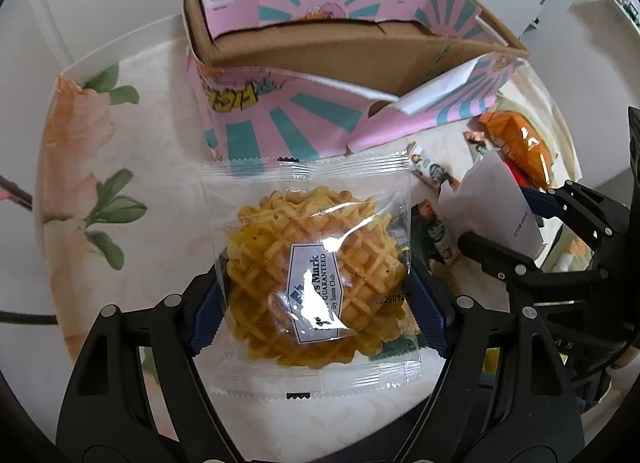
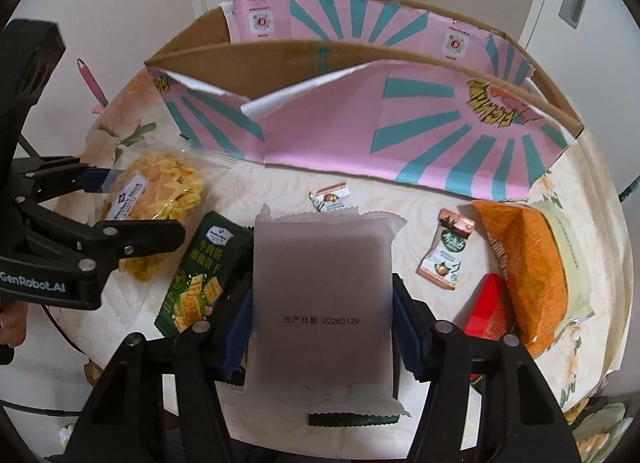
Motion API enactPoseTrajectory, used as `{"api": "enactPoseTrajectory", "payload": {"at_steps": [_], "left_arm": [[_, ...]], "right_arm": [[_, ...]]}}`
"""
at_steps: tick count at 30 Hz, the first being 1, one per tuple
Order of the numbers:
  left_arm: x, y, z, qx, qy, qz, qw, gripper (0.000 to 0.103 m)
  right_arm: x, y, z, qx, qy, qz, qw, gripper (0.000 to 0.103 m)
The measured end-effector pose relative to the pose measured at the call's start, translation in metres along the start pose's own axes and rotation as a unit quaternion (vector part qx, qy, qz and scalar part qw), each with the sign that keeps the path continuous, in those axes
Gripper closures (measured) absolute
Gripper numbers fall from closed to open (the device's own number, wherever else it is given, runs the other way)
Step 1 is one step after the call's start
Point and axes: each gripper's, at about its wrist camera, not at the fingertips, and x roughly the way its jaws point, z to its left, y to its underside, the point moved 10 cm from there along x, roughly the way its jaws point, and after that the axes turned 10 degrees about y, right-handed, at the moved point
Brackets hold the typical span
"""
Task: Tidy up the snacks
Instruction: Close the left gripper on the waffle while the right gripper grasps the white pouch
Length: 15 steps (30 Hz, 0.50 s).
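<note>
My left gripper is shut on a clear packet with a golden waffle, its blue pads pressing both sides, held above the floral tablecloth. My right gripper is shut on a flat white packet with a printed date. Behind both stands an open pink-and-teal cardboard box, also ahead in the left wrist view; its brown inside shows nothing. Each gripper appears in the other's view: the left one with the waffle, the right one with the white packet.
On the cloth lie a green cracker packet, two small candy packets, an orange bag on a pale packet, and a red packet. A pink-handled tool lies far left. A white door stands behind.
</note>
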Motion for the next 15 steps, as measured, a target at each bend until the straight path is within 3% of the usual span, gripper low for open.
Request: {"api": "enactPoseTrajectory", "payload": {"at_steps": [9,15], "left_arm": [[-0.06,-0.005,-0.029,-0.013,0.017,-0.053,0.9984,0.025],[-0.105,-0.042,-0.04,-0.017,0.006,-0.111,0.9936,0.025]], "right_arm": [[-0.048,-0.026,-0.02,0.033,-0.006,-0.021,0.999,0.046],[-0.09,-0.069,-0.048,0.078,-0.006,-0.042,0.996,0.046]]}}
